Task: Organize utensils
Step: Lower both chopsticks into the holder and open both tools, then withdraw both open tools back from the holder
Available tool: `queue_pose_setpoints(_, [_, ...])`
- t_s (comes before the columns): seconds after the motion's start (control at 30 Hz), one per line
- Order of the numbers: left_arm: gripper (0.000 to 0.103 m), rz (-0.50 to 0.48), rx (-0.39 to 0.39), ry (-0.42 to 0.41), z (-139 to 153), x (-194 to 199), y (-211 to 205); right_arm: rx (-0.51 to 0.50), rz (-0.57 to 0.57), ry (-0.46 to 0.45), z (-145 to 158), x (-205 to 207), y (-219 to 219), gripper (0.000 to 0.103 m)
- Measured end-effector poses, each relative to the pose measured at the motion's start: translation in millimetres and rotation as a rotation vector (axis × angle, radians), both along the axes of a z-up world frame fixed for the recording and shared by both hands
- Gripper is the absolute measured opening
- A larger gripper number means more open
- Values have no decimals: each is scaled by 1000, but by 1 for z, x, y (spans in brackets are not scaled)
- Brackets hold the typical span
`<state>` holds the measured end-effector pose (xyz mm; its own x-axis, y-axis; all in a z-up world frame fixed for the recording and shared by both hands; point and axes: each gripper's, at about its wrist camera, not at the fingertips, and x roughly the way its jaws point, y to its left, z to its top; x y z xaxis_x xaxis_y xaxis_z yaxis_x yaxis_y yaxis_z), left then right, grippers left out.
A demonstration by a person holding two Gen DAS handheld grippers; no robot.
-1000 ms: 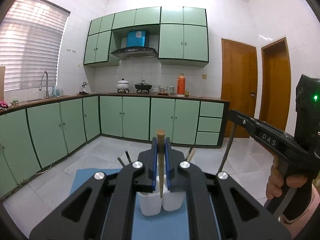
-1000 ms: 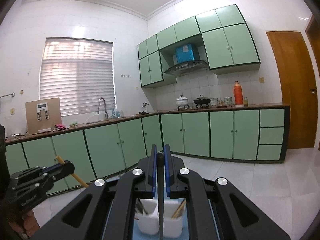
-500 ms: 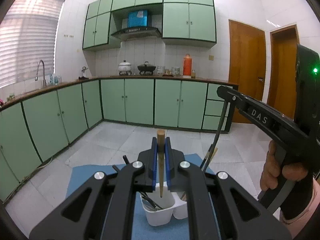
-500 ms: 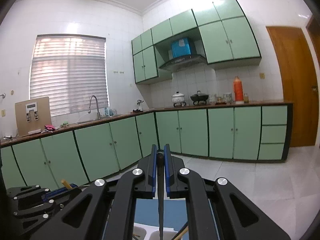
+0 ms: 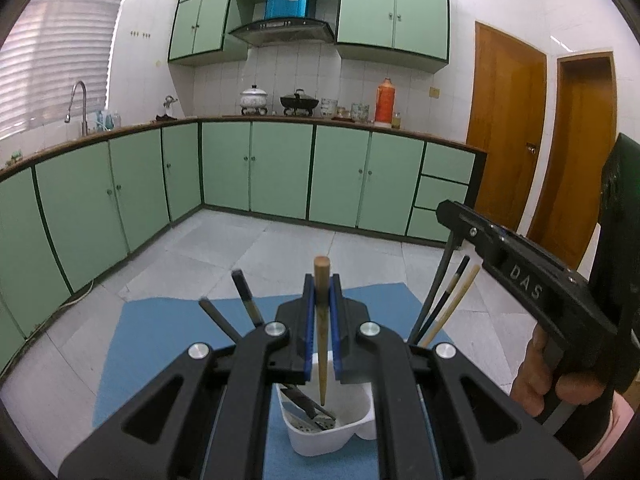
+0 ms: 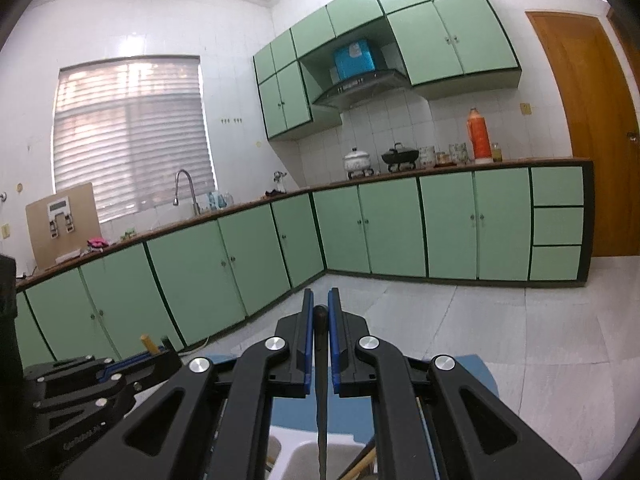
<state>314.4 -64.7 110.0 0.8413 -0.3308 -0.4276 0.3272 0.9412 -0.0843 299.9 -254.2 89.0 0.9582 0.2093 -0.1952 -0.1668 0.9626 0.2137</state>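
Here the left gripper point(image 5: 321, 332) has its blue-padded jaws pinched on a tan wooden chopstick point(image 5: 321, 320) held near upright, its narrow tip hanging inside the white plastic two-compartment utensil holder point(image 5: 340, 436), just above a dark metal utensil point(image 5: 306, 404) lying slanted in that compartment. The right gripper point(image 6: 319, 344) is likewise clamped, on a thin black chopstick point(image 6: 320, 400) whose tip points down toward the holder's white rim point(image 6: 304, 446) at 6 o'clock. Seen from the left wrist, the right gripper sits out at 3 o'clock in the person's hand point(image 5: 556, 380), its stick dropping beside a black and a pale chopstick point(image 5: 452, 304) already standing at 2 o'clock. The likely risk is collision: both tools crowd the same small holder, so a stick tip could catch the rim or divider and tip the light holder on the blue mat point(image 5: 132, 344). A stick let go while tilted could also land in the wrong compartment. Each stick looks slim, straight and tapered
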Motion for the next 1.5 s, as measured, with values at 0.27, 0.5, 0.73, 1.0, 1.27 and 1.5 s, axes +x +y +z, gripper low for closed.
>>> queue_pose_setpoints(0.27, [6,9,5,11,-18,4,-3,2,11,36,-22,3,-1,7])
queue_pose_setpoints(0.5, [7,2,7,0,-20,-4,-1,-2,8,43,-28,1,0,7])
queue_pose_setpoints(0.73, [7,-5,-17,5,-14,-6,3,-59,0,12,-21,-12,3,17])
queue_pose_setpoints(1.0, [18,-5,-14,-42,-2,-20,7,-66,-25,-41,-6,-36,-7,31])
queue_pose_setpoints(1.27, [40,-3,-38,-105,8,-51,13,-59,-22,-72,-2,-67,-16,41])
queue_pose_setpoints(1.5, [53,9,-40,-151,3,-82,20,-81,1,-74,-15,-94,-11,48])
